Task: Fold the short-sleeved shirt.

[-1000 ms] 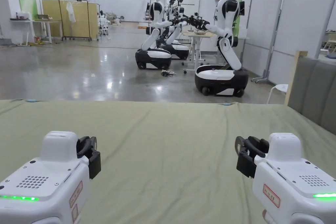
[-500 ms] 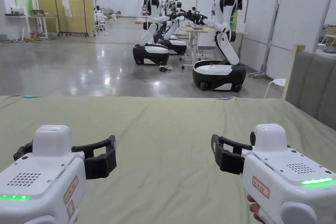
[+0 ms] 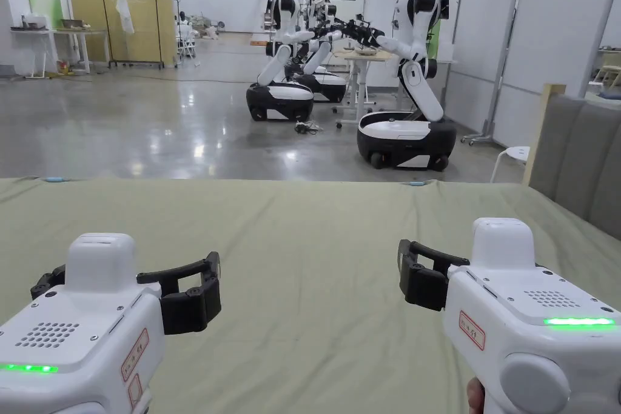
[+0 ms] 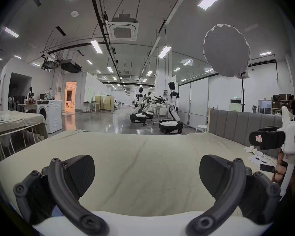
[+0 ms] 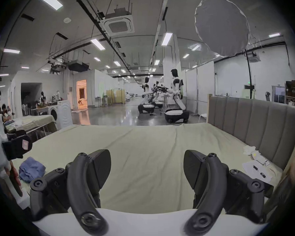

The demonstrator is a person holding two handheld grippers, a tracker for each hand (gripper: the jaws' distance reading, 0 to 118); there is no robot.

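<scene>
Big bed [image 3: 315, 233] with an olive-green sheet takes up most of the head view. Left claw [image 4: 146, 175] and right claw [image 5: 147, 169] both hover over it, jaws spread wide, nothing in them. A crumpled blue shirt [image 5: 31, 169] sits on the sheet near the left claw, untouched.

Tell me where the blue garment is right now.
In the right gripper view, the blue garment lies crumpled on the bed sheet, low at the picture's left, beside the left claw.
</scene>
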